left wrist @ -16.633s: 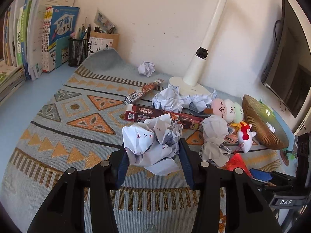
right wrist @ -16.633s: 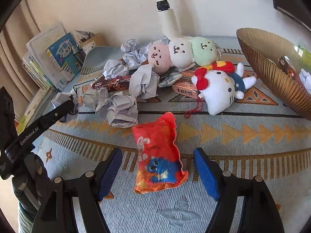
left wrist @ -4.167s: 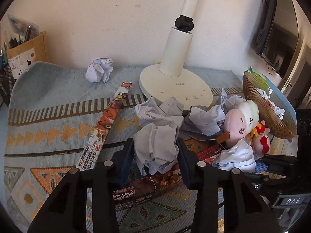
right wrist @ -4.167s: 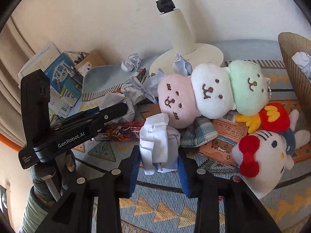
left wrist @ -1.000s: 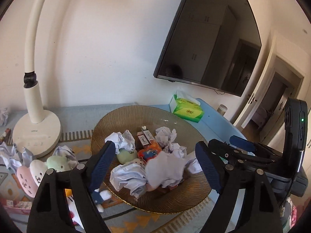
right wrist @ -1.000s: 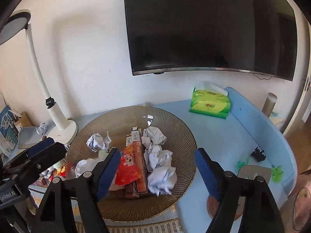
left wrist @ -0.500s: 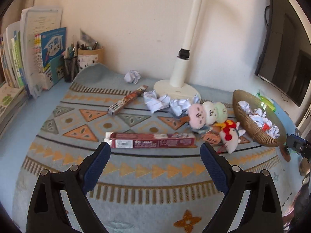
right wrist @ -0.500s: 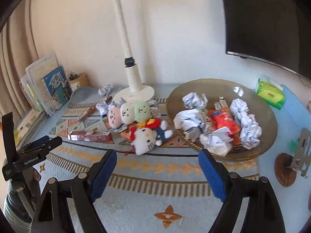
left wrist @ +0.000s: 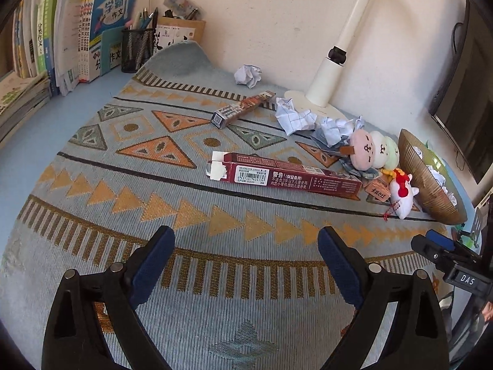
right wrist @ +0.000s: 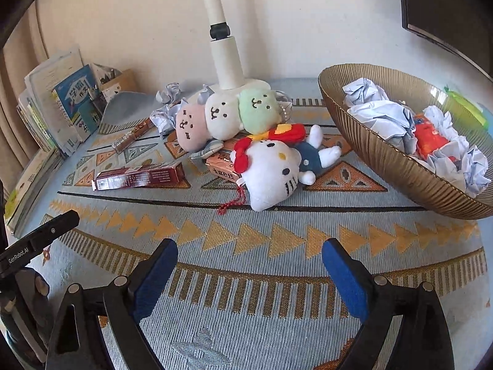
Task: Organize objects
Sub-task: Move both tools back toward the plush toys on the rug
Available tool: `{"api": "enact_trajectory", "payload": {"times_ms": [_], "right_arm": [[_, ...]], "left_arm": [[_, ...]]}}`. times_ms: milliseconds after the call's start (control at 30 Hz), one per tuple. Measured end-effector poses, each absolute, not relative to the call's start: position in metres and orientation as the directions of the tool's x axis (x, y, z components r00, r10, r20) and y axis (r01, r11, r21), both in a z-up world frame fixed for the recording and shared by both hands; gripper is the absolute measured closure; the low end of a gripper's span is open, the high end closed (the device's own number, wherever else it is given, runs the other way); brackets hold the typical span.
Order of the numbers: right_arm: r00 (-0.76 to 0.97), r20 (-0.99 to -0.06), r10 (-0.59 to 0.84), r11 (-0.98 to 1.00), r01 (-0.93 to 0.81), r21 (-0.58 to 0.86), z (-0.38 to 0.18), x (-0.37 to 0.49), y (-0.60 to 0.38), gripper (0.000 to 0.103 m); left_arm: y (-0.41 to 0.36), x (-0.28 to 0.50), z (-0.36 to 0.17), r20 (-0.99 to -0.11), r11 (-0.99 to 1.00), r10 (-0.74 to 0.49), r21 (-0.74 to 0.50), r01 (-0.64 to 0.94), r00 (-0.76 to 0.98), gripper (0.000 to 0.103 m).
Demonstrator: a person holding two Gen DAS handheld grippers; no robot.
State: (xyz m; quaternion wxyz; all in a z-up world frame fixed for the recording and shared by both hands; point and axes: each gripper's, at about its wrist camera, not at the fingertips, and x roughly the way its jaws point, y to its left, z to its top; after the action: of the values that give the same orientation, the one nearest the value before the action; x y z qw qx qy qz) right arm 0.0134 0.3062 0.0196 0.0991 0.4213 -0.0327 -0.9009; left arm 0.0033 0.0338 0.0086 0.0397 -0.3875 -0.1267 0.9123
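**Both grippers drop back toward the mat, empty, with clutter still to clear**

Since half a second ago, both cameras have come lower and closer to the patterned mat (left wrist: pixel 172 197), so the leftover items loom larger.

Left wrist view: the left gripper (left wrist: pixel 246 248) hangs wide open above bare mat, holding and touching nothing. Straight ahead of its fingers lies a long dark red box (left wrist: pixel 286 176). Farther ahead sits a slimmer brown box (left wrist: pixel 243 109), with one crumpled paper ball (left wrist: pixel 248 75) beyond it by the wall. Ahead and to the right, more crumpled paper (left wrist: pixel 311 120) lies at the foot of a white lamp (left wrist: pixel 331 74), beside a three-headed plush (left wrist: pixel 372 151) and a white cat plush (left wrist: pixel 400 194). At far right stands the brown bowl (left wrist: pixel 428 182).

Right wrist view: the right gripper (right wrist: pixel 249 260) is also spread wide and empty, above the mat. Ahead of it lies the cat plush (right wrist: pixel 271 172), on a small orange box (right wrist: pixel 223 166), with the three-headed plush (right wrist: pixel 225 115) behind. The red box (right wrist: pixel 138 178) is ahead to the left. The bowl (right wrist: pixel 391 154), ahead to the right, already holds several paper balls (right wrist: pixel 379 111) and a red packet (right wrist: pixel 431 137).

Judging by this, the sorting is partly done: much paper is binned, while boxes, plush toys and a few paper balls remain.
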Motion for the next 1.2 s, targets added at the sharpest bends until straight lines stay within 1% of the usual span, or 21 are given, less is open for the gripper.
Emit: {"api": "enact_trajectory", "payload": {"times_ms": [133, 267, 567, 700, 1200], "right_arm": [[-0.622, -0.759, -0.193, -0.98, 0.163, 0.115, 0.021, 0.016, 0.301, 0.009], [-0.609, -0.768, -0.197, -0.978, 0.181, 0.107, 0.019, 0.016, 0.298, 0.009], [-0.611, -0.762, -0.214, -0.976, 0.167, 0.141, 0.019, 0.016, 0.304, 0.009], [-0.615, -0.758, -0.22, -0.975, 0.166, 0.148, 0.02, 0.017, 0.305, 0.009], [-0.609, -0.757, -0.236, -0.971, 0.171, 0.165, 0.019, 0.015, 0.305, 0.009]], "left_arm": [[0.032, 0.007, 0.013, -0.682, -0.961, 0.186, -0.277, 0.015, -0.707, 0.007], [0.034, 0.003, 0.01, -0.703, -0.965, 0.176, -0.261, 0.02, -0.689, 0.006], [0.037, 0.002, 0.008, -0.719, -0.966, 0.182, -0.257, 0.013, -0.671, 0.006], [0.043, -0.001, 0.006, -0.739, -0.973, 0.172, -0.231, 0.004, -0.651, 0.005], [0.042, 0.0, 0.007, -0.741, -0.973, 0.167, -0.229, 0.01, -0.651, 0.005]]}}
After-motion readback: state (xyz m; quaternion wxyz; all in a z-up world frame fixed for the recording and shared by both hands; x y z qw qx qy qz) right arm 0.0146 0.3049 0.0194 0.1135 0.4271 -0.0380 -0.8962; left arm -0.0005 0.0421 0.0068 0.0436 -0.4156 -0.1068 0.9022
